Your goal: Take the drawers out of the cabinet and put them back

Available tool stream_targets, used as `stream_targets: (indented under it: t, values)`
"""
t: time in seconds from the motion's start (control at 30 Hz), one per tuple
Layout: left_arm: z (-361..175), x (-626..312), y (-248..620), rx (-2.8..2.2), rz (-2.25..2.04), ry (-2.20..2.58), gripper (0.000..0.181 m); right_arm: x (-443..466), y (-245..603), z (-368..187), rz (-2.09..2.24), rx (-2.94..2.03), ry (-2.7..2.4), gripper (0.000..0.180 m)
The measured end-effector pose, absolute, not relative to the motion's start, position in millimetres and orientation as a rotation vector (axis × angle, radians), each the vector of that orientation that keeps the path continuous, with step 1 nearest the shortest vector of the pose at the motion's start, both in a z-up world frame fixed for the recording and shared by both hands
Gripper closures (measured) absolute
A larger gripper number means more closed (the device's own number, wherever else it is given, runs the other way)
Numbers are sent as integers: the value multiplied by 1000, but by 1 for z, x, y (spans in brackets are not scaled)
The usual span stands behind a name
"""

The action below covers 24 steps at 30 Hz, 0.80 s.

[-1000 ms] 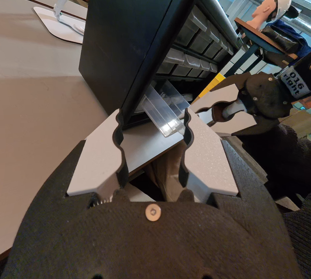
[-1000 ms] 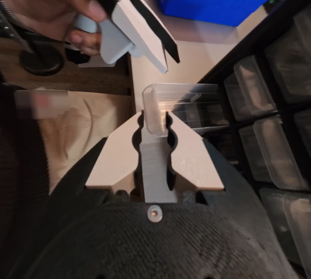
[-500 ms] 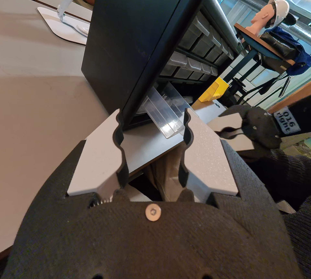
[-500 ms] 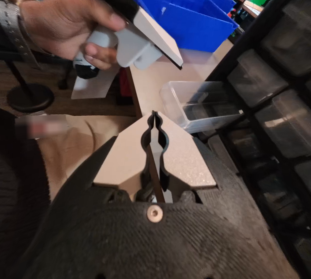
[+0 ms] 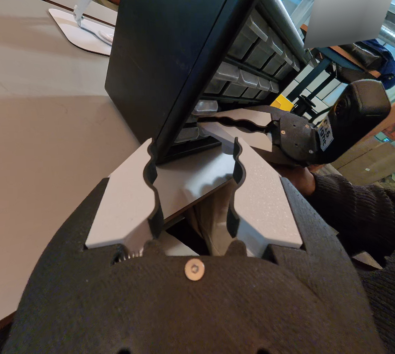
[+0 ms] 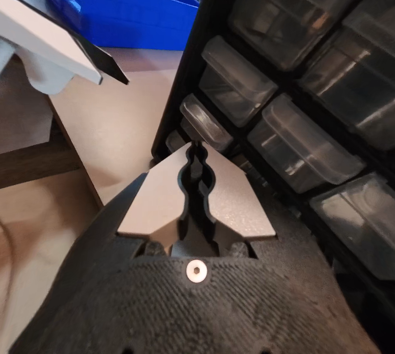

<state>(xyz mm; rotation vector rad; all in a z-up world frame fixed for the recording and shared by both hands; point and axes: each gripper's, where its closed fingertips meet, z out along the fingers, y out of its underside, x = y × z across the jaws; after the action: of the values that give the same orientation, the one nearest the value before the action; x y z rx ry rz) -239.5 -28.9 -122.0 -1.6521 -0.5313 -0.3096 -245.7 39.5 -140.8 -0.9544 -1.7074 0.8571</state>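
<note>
Though clear, drawers (image 6: 239, 85) smoky in black cabinet (image 5: 171, 44).

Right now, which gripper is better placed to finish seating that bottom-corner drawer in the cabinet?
Right. The right gripper, fingers together, is already at the drawer front in the cabinet. The left gripper hangs open beside the cabinet's side wall.

My fingers (image 5: 260, 198) are matt grey plastic, grainy. The cabinet (image 5: 166, 44) is smooth black; its drawers (image 6: 303, 143) are clear glossy plastic.
</note>
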Motion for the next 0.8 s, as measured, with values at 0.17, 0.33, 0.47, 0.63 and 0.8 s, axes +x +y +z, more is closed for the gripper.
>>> stream_targets:
  t: [0.17, 0.33, 0.47, 0.63, 0.8]
  values:
    - [-124, -241, -29, -1653, -317, -541, 109, -241, 38, -140, 884, -956, -1703, 168]
    - [-124, -242, -30, -1655, -309, -548, 109, -226, 33, -140, 931, -948, -1737, 160]
    - [-121, -254, -35, -1646, -263, -582, 106, -215, 27, -145, 1001, -979, -1793, 150]
    - [-93, -328, -76, -1646, 48, -641, 101, -201, 21, -144, 1005, -949, -1836, 144]
    - [-66, -436, -136, -1841, 367, -655, 108, -185, 21, -142, 1023, -937, -1850, 144]
